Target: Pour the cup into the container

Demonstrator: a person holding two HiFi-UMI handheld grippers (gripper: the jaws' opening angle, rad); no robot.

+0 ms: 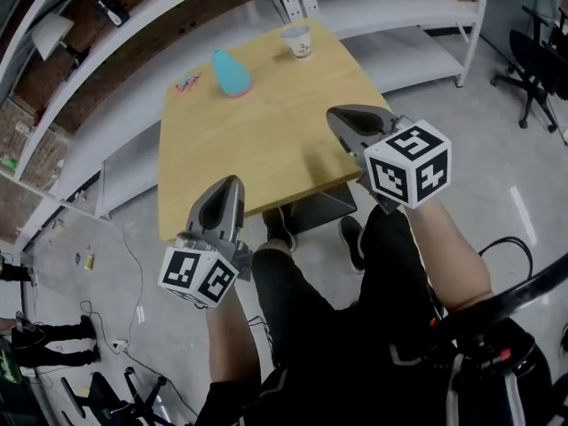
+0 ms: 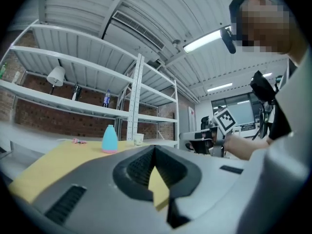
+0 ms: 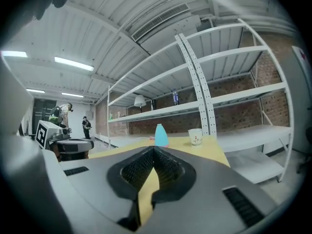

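Observation:
A white paper cup (image 1: 300,41) stands at the far edge of the wooden table (image 1: 266,140); it also shows in the left gripper view (image 2: 138,139) and the right gripper view (image 3: 195,136). To its left stands a light blue cone-shaped container (image 1: 232,72) (image 2: 109,139) (image 3: 161,135). My left gripper (image 1: 233,183) (image 2: 155,149) hovers at the table's near edge, shut and holding nothing. Over the table's near right corner my right gripper (image 1: 335,114) (image 3: 154,150) is also shut, with nothing in it. Both point level toward the cup and container, well short of them.
A small pink item (image 1: 187,82) lies left of the container. White metal shelving (image 1: 390,7) runs behind the table. An office chair (image 1: 537,60) stands at the right. The person's legs and shoes (image 1: 284,231) are by the table's near edge. Cables lie on the floor at the left.

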